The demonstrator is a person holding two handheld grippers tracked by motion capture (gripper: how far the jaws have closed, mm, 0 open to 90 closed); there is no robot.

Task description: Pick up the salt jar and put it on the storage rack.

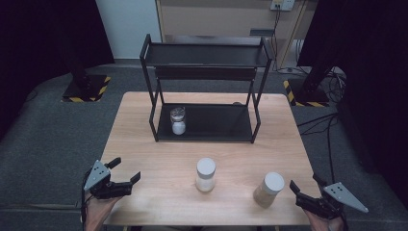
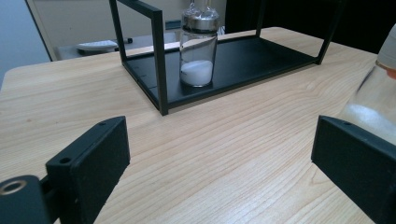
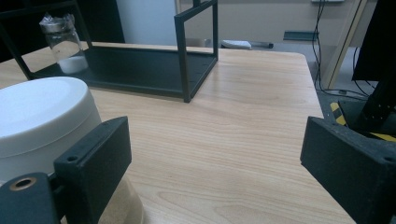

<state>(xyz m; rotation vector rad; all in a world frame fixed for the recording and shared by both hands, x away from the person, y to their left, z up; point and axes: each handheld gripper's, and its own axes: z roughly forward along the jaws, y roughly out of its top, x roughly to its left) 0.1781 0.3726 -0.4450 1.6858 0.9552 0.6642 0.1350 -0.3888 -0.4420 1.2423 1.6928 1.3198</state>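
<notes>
Wooden table (image 1: pixel 159 144) w/ black rack (image 1: pixel 204 86). Tan jar (image 1: pixel 268 189) stands upright just left of right gripper (image 1: pixel 304 185); both grippers wide open, empty; left gripper (image 1: pixel 126 169) farther off.

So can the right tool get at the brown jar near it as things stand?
Probably yes. The right tool is open and sits just right of the brown jar, with bare table between them and nothing in the way; the white jar stands well off to the left.
</notes>
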